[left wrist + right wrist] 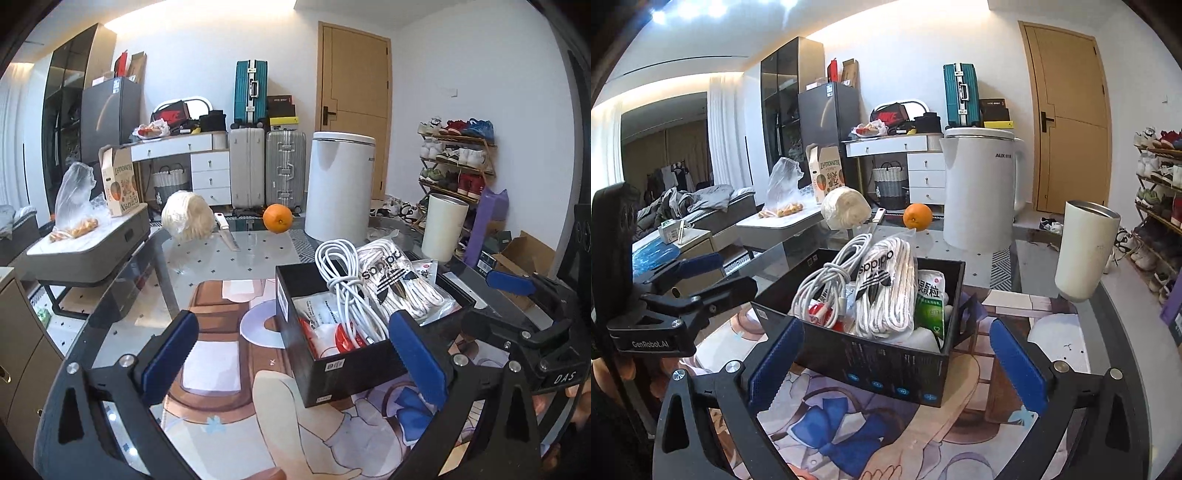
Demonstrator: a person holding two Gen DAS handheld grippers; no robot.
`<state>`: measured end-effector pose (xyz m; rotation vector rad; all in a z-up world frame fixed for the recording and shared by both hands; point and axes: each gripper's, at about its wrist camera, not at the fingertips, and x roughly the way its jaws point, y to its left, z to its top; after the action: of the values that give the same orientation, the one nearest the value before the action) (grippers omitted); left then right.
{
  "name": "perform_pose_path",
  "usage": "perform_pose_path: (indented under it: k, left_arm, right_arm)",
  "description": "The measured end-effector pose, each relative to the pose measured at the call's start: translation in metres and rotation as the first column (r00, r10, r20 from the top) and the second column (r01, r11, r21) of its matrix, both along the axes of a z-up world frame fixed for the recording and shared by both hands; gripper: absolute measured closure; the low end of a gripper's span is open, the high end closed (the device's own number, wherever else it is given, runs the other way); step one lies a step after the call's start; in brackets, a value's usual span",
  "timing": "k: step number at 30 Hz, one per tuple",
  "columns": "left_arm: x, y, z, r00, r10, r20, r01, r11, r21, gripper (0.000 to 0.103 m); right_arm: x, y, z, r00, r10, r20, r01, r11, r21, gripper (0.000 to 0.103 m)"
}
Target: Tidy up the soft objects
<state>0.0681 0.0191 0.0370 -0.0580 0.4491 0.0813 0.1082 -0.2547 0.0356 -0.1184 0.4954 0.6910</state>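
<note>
A black open box (351, 373) (886, 365) stands on the printed table mat. It holds a coiled white cable (340, 273) (827, 273), an adidas bag of white laces (399, 280) (886, 291), a green-and-white packet (931, 299) and small red-and-white items (343, 336). My left gripper (293, 354) is open; its right pad overlaps the box's near corner, with the box mostly to its right. My right gripper (895, 363) is open wide with the box between its fingers, and no pad presses on it. Each gripper shows at the edge of the other's view.
Behind the box stand a white kettle (340, 188) (979, 192), an orange (277, 218) (917, 216), a cream tumbler (445, 227) (1084, 251), a knife (227, 232) and a pale wrapped ball (188, 216) (846, 208). A low side table with a plastic bag (74, 199) stands beyond the table's left edge.
</note>
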Motion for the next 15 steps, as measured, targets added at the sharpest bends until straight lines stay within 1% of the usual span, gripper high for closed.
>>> perform_pose_path:
  k: [6, 9, 15]
  left_arm:
    - [0.0029, 0.0011, -0.0101, 1.000, -0.001, -0.010, 0.001, 1.000, 0.001, 0.000]
    - [0.0030, 0.0023, -0.0095, 1.000, -0.006, -0.011, 0.006, 1.000, -0.004, 0.000]
    - [0.0023, -0.0005, -0.0095, 1.000, -0.003, -0.010, 0.003, 1.000, 0.013, 0.000]
  right_arm:
    - [0.0020, -0.0003, -0.0024, 1.000, 0.000, 0.007, 0.000, 1.000, 0.017, 0.001]
    - [0.0018, -0.0001, -0.0025, 1.000, -0.010, 0.019, 0.009, 1.000, 0.022, 0.001]
    - [-0.0026, -0.0005, -0.0030, 0.998, -0.030, 0.048, 0.029, 0.999, 0.024, 0.001]
